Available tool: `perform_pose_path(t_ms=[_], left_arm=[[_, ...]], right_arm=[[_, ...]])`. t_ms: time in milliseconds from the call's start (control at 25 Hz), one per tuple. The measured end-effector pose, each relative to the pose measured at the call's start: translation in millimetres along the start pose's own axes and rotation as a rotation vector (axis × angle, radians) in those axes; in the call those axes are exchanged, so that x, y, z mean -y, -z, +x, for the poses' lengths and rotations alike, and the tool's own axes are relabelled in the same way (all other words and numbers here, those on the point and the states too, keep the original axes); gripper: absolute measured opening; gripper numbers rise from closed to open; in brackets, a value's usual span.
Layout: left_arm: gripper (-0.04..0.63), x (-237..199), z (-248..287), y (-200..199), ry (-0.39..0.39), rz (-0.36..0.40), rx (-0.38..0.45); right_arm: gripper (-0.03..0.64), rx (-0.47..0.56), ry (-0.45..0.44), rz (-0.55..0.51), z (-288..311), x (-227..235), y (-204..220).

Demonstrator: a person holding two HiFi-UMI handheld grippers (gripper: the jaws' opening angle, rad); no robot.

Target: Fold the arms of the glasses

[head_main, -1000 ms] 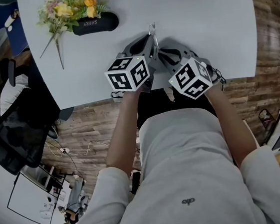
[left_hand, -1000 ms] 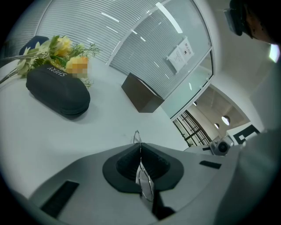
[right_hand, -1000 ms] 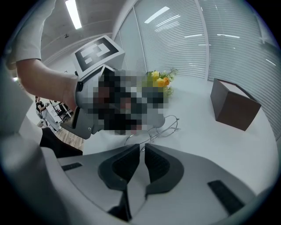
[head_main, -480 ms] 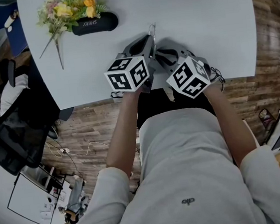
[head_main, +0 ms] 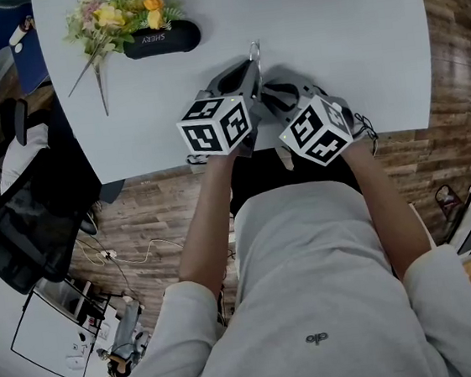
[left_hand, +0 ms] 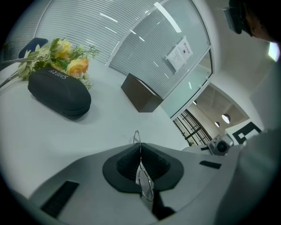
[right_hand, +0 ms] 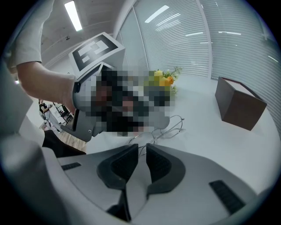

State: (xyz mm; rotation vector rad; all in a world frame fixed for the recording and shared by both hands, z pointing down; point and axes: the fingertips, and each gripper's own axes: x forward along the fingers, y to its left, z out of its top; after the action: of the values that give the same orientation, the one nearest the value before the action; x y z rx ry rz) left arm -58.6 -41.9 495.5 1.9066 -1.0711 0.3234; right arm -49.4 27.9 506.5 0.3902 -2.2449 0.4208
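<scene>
Left gripper (left_hand: 139, 147) jaws clenched on the glasses (left_hand: 144, 182): thin wire rim pinched edge-on between the pads, a small loop of wire poking out just past the tips. Right gripper (right_hand: 140, 147) jaws a narrow slot apart; a wire part of the glasses, probably an arm, ran into the mouth of that slot, not clearly nipped. More wire curved away ahead of the right jaws and to their right, close above the table (head_main: 327, 29). Over the last second the left gripper had stayed put, while the right gripper's marker cube had crept toward it and turned a little; the wire tip above both had barely moved. Read: left served as the anchor, right was easing an arm inward, so the fold was under way but not closed, since wire still stood out from the frame. Further out: dark case (left_hand: 59, 92) and flowers (left_hand: 66, 55) far ahead-left of the left jaws, brown box (right_hand: 239, 103) well ahead-right of the right jaws.
</scene>
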Motion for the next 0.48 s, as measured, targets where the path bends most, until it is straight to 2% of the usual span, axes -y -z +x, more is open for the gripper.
perform_pose_path(t_ms=[480], left_arm=[[0.021, 5, 5, 0, -0.063, 0.057, -0.029]], right_arm=[[0.067, 0.015, 0.056, 0.037, -28, 21, 15]])
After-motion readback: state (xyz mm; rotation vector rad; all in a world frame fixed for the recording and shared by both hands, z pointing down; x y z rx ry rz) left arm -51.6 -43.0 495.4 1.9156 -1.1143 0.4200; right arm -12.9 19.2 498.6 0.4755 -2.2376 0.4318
